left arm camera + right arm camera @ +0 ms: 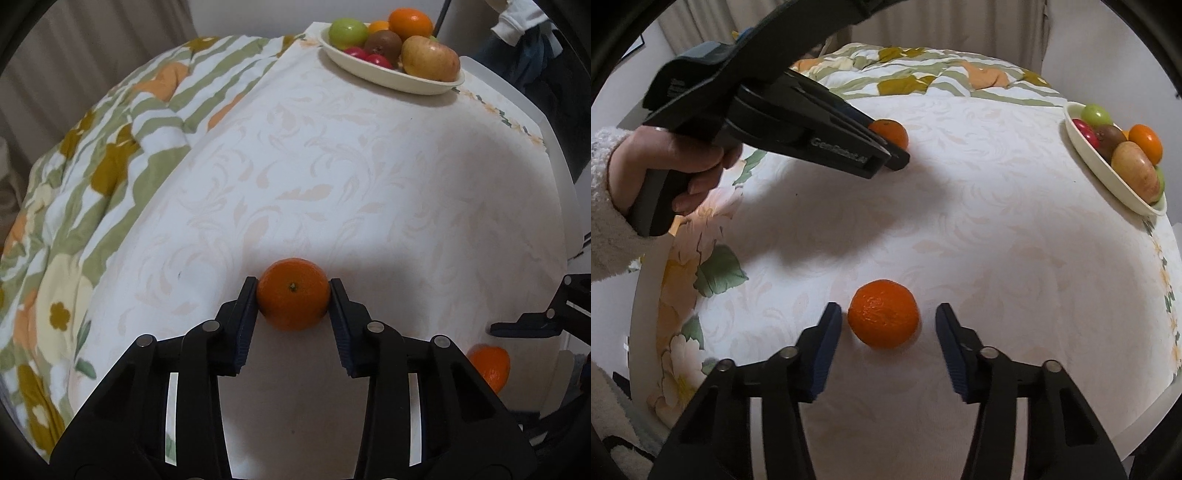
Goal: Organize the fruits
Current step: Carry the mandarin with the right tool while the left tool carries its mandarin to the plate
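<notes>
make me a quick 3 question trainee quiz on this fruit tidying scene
1. True or false: the left gripper is closed on a mandarin.
2. Is the right gripper gripping its mandarin? A) yes B) no, there is a gap on one side
3. Fill in: the other fruits sit in a cream ____.

Key: 1 true; 2 B; 3 dish

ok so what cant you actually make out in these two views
- Left wrist view: the second orange is half hidden behind the left gripper linkage.
- Right wrist view: the held orange is partly covered by the left gripper's fingers.
- Both views: fruit at the back of the bowl is blocked by the apple.
</notes>
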